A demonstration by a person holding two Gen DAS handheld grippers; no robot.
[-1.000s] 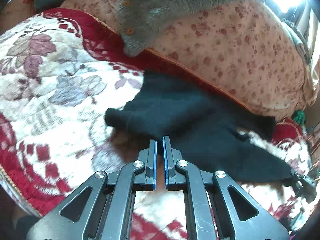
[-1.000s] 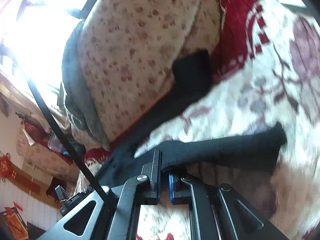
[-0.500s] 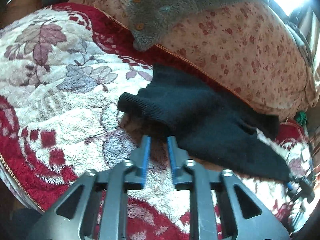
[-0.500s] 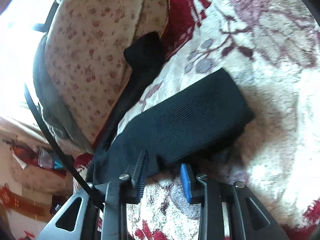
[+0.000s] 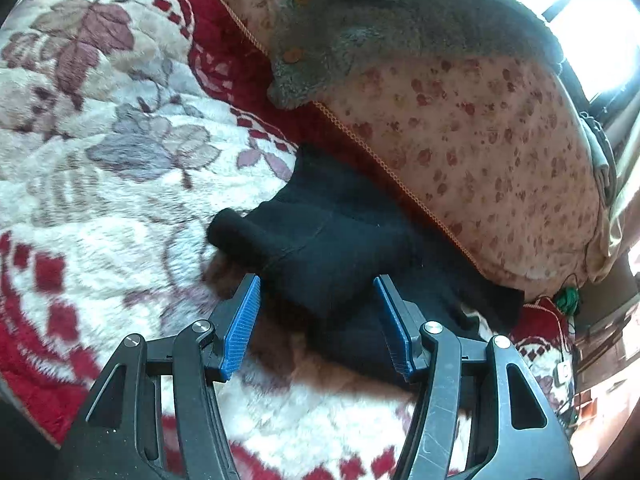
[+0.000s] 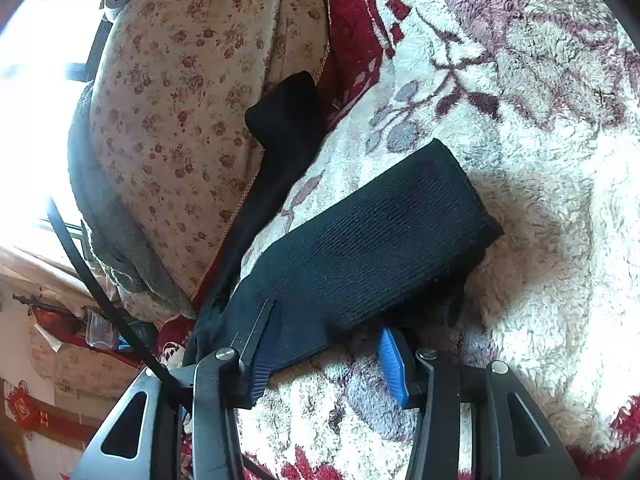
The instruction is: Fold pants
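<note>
The black knit pants [image 5: 332,248] lie on a red and white floral fleece blanket [image 5: 112,184], against a flowered quilt. In the left wrist view my left gripper [image 5: 318,300] is open, its blue pads on either side of a folded edge of the pants, not clamping it. In the right wrist view the pants [image 6: 368,248] show a ribbed folded end, with one leg running up along the quilt. My right gripper [image 6: 326,336] is open, its jaws straddling the near edge of that fabric.
A pale flowered quilt roll [image 5: 480,152] lies along the far side, with a grey fleece garment [image 5: 380,20] draped over it. It also shows in the right wrist view [image 6: 180,100]. Bright window light comes from behind. Blanket edge [image 5: 36,392] drops off at lower left.
Both grippers went from shut to wide open. The right one let go of the pants end, which now lies flat. The left gripper moved forward onto the fabric edge.
</note>
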